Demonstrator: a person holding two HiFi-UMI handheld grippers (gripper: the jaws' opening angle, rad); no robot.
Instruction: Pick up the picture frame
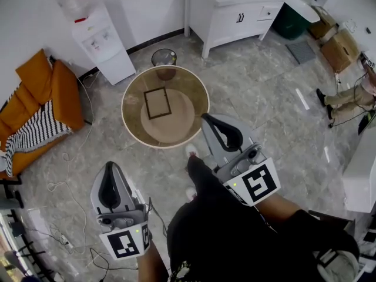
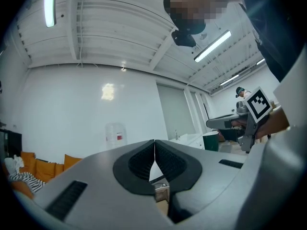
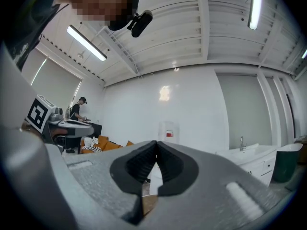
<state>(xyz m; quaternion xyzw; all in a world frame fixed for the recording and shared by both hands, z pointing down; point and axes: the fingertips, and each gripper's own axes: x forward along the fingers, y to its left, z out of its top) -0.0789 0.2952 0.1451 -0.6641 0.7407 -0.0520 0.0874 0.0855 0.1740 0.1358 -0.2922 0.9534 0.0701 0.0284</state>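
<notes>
A small dark-edged picture frame [image 1: 157,103] lies flat on a round glass-topped table [image 1: 132,94] ahead of me in the head view. My left gripper [image 1: 111,166] is at the lower left, well short of the table, its jaws shut and empty. My right gripper [image 1: 208,121] reaches nearer, its tips beside the table's right rim, jaws shut with nothing held. In the left gripper view the black pads [image 2: 144,159] meet, and the right gripper [image 2: 211,123] shows at the right. The right gripper view shows its pads [image 3: 144,163] closed too.
A water dispenser [image 1: 101,37] and a small bin [image 1: 164,57] stand behind the table. An orange sofa [image 1: 44,98] with a striped cloth is at the left, and a white cabinet [image 1: 235,13] at the back. Cables [image 1: 70,157] trail on the marble floor. Another person sits at the right edge.
</notes>
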